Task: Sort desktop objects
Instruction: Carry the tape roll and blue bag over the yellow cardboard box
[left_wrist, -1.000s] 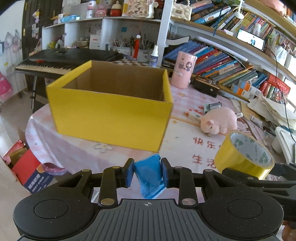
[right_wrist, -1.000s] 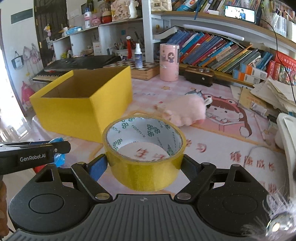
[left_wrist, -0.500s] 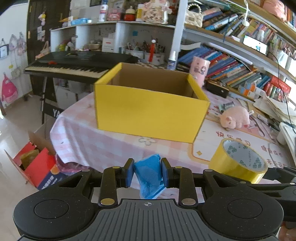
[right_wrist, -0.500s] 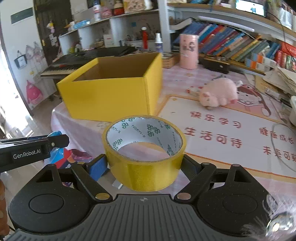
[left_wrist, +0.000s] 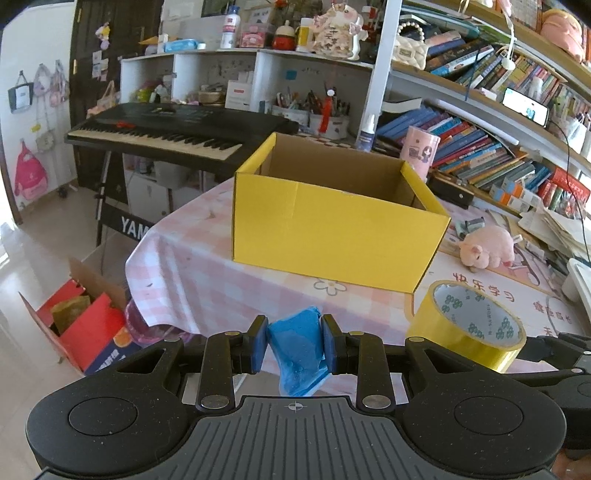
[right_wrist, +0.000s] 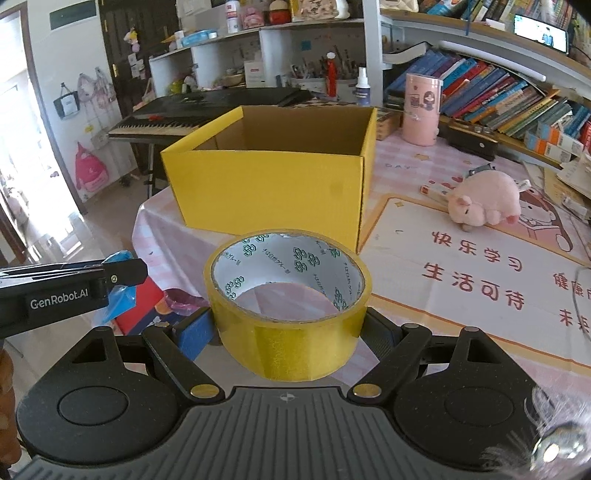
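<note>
An open yellow cardboard box (left_wrist: 332, 229) stands on the pink checked table; it also shows in the right wrist view (right_wrist: 273, 184). My left gripper (left_wrist: 295, 345) is shut on a crumpled blue packet (left_wrist: 299, 350), held off the table's near edge; the left gripper also shows at the left of the right wrist view (right_wrist: 74, 291). My right gripper (right_wrist: 288, 328) is shut on a yellow tape roll (right_wrist: 288, 314), held upright in front of the box. The tape roll also shows in the left wrist view (left_wrist: 469, 325). A pink plush pig (right_wrist: 484, 201) lies right of the box.
A pink cylinder tin (right_wrist: 421, 109) stands behind the box. Books line the shelves (left_wrist: 480, 155) at the right. A black keyboard (left_wrist: 162, 133) stands left of the table. A red carton (left_wrist: 77, 332) sits on the floor below the table edge.
Both grippers have drawn back from the box, each with its object in it. The box and pig look farther away, and more floor and table edge show.
</note>
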